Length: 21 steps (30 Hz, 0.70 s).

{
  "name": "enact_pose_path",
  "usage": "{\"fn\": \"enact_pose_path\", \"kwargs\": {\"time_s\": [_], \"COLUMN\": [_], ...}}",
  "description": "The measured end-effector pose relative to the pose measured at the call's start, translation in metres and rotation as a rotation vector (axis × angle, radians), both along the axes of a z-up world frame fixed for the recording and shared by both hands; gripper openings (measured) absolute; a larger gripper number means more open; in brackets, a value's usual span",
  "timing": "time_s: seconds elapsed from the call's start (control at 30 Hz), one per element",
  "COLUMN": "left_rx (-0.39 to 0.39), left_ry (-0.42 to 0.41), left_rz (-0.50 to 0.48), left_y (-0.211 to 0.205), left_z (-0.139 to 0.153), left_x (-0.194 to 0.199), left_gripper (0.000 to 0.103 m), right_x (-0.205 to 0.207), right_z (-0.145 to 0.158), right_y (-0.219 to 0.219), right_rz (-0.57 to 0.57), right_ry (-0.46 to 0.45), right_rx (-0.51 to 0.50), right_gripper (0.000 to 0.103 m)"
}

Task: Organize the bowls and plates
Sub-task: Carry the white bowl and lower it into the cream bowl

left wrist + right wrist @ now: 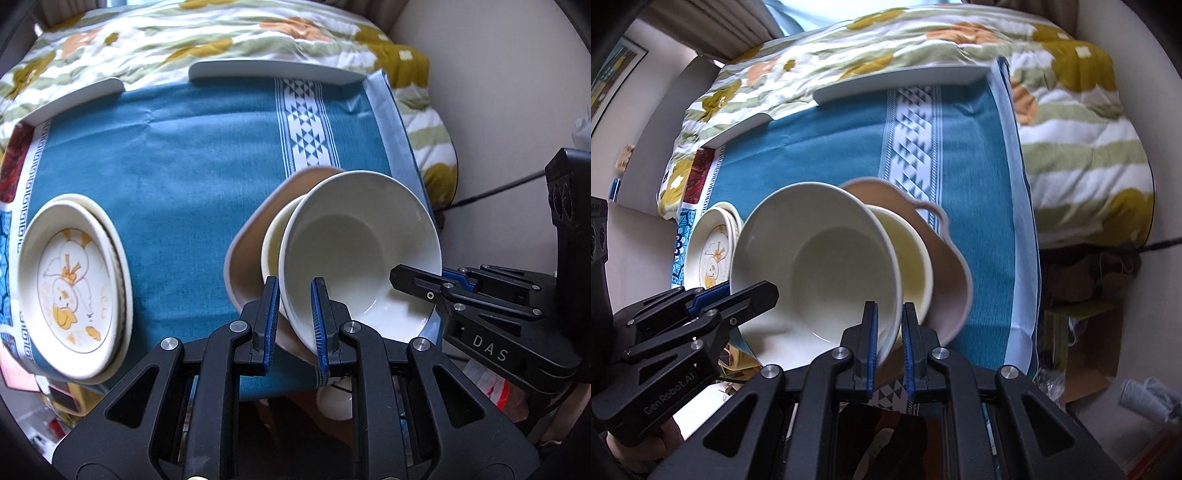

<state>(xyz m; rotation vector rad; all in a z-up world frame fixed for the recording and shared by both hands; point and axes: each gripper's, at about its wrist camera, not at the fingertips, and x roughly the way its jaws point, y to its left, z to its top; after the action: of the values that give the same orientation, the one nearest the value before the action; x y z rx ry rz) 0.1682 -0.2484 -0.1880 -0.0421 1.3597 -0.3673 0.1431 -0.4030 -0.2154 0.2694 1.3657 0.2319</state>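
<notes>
A white bowl is held tilted over a pale yellow bowl that sits inside a tan bowl with handles on the blue tablecloth. My left gripper is shut on the white bowl's near rim. My right gripper is shut on the opposite rim of the same white bowl. The yellow bowl and the tan bowl lie behind it. A stack of duck-print plates sits at the left; it also shows in the right wrist view.
A floral quilt lies beyond the table's far edge, with white tray-like rims along it. The table's right edge drops to a wall and a cable. Clutter lies on the floor below the near edge.
</notes>
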Motion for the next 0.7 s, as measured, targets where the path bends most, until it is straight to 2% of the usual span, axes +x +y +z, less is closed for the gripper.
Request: {"fn": "enact_pose_path", "kwargs": {"time_s": [0.27,0.7], "left_rx": [0.064,0.157], "left_ry": [0.017,-0.007], "left_rz": [-0.045,-0.078], "left_y": [-0.012,-0.024], "left_z": [-0.016,-0.02], "left_x": [0.009,0.014], "left_gripper": [0.015,0.015], "right_x": [0.001,0.006], "right_z": [-0.01,-0.013], "right_y": [-0.004,-0.007], "right_rz": [-0.009,-0.007], "right_ry": [0.005,0.016], "right_rx": [-0.002,-0.009], "right_gripper": [0.011,0.012]}}
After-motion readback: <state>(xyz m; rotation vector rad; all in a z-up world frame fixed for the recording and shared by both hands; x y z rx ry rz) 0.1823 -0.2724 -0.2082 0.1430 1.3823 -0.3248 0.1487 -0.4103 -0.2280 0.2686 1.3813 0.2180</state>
